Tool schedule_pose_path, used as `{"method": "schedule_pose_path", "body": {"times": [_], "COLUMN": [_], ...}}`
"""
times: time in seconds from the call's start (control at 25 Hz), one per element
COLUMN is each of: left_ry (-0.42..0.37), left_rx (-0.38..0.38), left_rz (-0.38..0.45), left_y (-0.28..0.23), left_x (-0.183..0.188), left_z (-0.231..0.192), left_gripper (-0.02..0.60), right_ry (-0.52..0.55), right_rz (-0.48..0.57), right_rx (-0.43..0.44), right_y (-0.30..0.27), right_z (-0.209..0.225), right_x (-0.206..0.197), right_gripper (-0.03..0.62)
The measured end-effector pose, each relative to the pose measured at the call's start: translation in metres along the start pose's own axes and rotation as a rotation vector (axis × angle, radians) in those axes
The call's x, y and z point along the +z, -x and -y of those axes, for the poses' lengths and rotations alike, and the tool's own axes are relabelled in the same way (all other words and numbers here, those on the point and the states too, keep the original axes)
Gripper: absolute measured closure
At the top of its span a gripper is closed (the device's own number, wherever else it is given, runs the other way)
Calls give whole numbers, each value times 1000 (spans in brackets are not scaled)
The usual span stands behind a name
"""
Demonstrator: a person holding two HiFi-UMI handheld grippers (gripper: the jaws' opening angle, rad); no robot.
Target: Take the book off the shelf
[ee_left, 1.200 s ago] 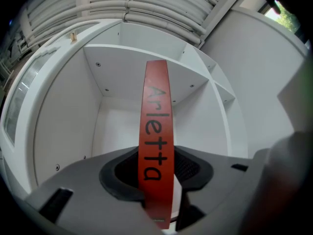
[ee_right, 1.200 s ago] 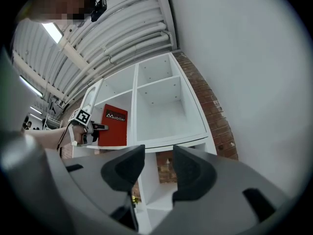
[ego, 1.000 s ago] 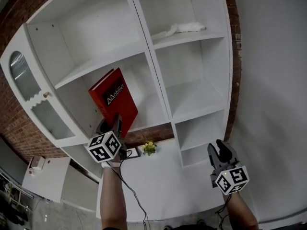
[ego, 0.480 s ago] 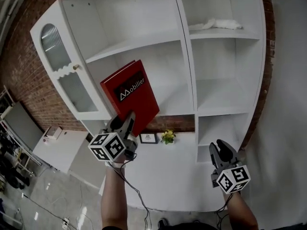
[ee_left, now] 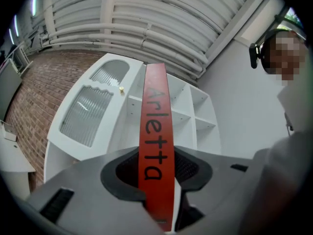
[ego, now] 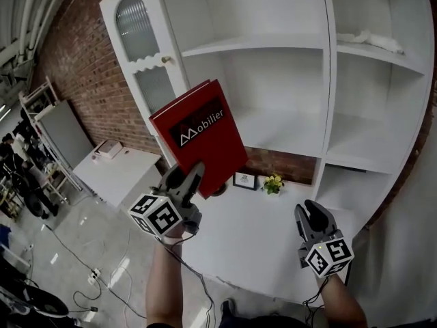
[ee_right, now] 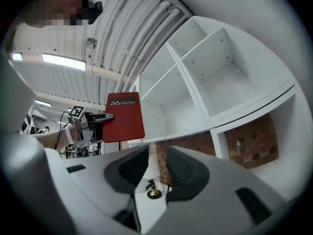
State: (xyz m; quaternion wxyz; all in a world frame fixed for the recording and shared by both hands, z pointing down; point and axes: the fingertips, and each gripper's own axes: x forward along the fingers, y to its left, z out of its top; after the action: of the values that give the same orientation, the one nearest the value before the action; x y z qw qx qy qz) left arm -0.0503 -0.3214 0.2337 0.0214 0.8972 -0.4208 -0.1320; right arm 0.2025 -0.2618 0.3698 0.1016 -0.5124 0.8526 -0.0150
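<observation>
A red hardback book (ego: 201, 139) with "Mobilier" on its cover stands upright in the air in front of the white shelf unit (ego: 273, 43). My left gripper (ego: 186, 176) is shut on its lower edge. In the left gripper view the red spine (ee_left: 155, 131) runs up between the dark pads (ee_left: 195, 168), which press on it. My right gripper (ego: 313, 214) hangs lower right, apart from the book. Its jaws have just been closing, a narrow gap remains and nothing is between them. The right gripper view shows the book (ee_right: 124, 116) and my left gripper (ee_right: 100, 119) at left.
A white cloth (ego: 372, 41) lies on an upper right shelf. A small picture frame (ego: 244, 180) and a yellow-flowered plant (ego: 274, 183) stand on the white counter (ego: 273, 244) below. A glazed cabinet door (ego: 136, 29) stands left, with a low white cabinet (ego: 123, 169) and floor cables (ego: 102, 279) beyond.
The book has come out of its shelf compartment and moved left and nearer in my left gripper. The head view has swung left. The right gripper's jaws look narrower.
</observation>
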Motion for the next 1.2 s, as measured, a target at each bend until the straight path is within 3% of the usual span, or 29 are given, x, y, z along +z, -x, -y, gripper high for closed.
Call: {"method": "schedule_pose_path", "body": {"times": [0.24, 0.52, 0.8, 1.08, 1.2], "left_ry": [17, 128, 340, 530, 619], "left_rx": [69, 93, 128, 119, 93], "left_rz": [-40, -158, -255, -421, -529], "left_y": [50, 87, 123, 144, 154], "left_x": [-17, -76, -163, -264, -315], "left_z": [-25, -73, -127, -172, -183], "left_gripper": [426, 426, 426, 426, 426], "right_ry": [-16, -21, -13, -15, -16], "right_rz": [-42, -71, -124, -174, -190], "right_rx": [90, 139, 118, 74, 58], "right_y": [-26, -53, -78, -103, -111], "right_z": [-39, -76, -95, -100, -104], "right_x": [-21, -44, -71, -96, -107], "right_gripper": [487, 487, 491, 494, 496]}}
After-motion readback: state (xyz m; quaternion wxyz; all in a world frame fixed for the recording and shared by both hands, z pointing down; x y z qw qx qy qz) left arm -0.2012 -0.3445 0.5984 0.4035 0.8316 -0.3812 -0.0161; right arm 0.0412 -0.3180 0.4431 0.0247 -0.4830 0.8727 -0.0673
